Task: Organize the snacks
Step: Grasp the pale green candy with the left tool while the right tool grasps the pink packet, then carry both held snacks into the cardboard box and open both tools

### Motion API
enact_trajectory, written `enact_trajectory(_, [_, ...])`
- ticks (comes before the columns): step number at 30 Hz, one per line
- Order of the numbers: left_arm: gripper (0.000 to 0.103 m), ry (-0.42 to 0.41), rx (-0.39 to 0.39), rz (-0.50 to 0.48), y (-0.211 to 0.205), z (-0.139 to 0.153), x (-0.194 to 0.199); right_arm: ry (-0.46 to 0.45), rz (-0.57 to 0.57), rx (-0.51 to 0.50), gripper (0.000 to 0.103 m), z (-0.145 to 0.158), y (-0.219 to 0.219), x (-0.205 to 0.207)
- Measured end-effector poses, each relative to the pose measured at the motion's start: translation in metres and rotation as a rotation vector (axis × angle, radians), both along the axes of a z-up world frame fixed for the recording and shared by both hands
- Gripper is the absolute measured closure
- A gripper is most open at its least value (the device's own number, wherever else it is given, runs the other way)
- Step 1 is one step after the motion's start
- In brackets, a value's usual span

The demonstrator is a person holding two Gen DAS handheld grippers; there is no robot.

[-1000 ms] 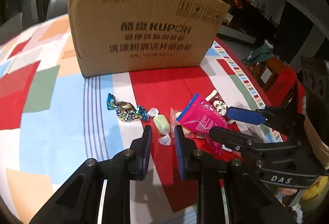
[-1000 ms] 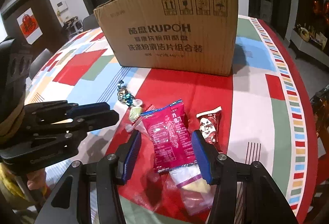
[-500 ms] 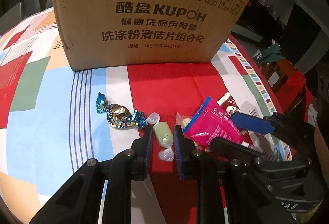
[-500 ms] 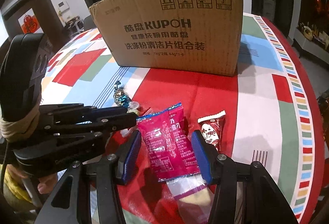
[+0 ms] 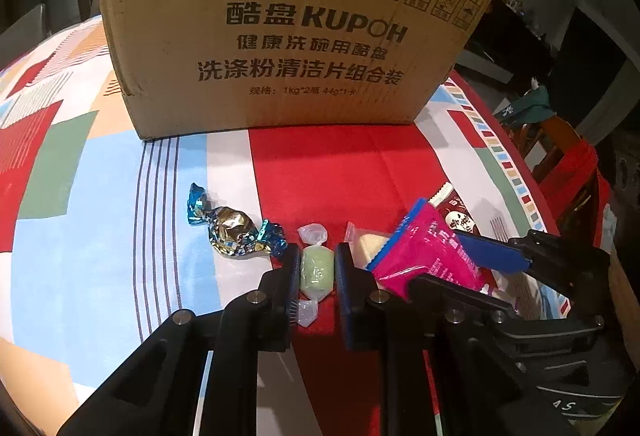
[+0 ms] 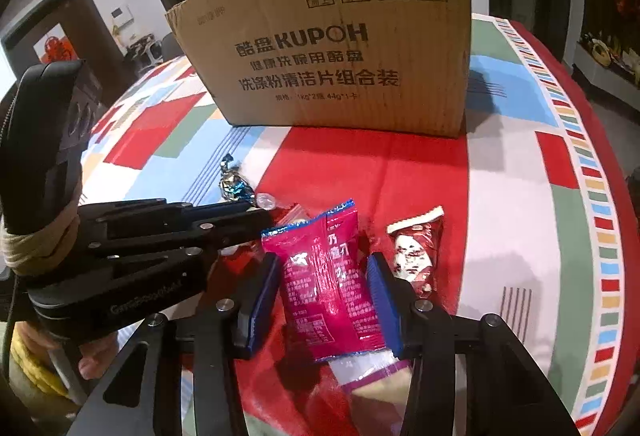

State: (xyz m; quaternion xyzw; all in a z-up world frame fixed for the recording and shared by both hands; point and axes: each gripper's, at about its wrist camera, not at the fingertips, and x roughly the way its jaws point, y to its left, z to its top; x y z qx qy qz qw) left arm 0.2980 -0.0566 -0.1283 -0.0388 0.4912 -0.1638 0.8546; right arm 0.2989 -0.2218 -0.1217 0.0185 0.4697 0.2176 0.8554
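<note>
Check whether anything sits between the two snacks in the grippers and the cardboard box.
Nothing visible does. The left hand-held gripper brackets the green candy, the right hand-held gripper the pink packet. Only bare tablecloth lies ahead up to the cardboard box. The foil candy lies off to the left.

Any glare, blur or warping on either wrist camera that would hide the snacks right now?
Left wrist view: strong fisheye bowing on the cardboard box, glints on the foil candy, green candy sharp. Right wrist view: sheen on the pink packet, frame edges dark and curved, snacks legible.
</note>
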Motion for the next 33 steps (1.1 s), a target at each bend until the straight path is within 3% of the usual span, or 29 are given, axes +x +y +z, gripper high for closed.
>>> enact_trajectory(6, [0.085, -0.022, -0.008, 0.006, 0.005, 0.01, -0.012, 0.008, 0.011, -0.013, 0.057, -0.005, 0.004, -0.002])
enact_trajectory(17, [0.085, -0.042, -0.031, 0.031, 0.022, 0.026, -0.038, -0.034, -0.009, -0.038, 0.07, 0.007, 0.009, -0.015])
enact_trajectory(33, [0.085, -0.177, -0.046, 0.028, 0.03, 0.086, -0.057, -0.179, -0.059, -0.009, 0.071, 0.071, 0.008, -0.036])
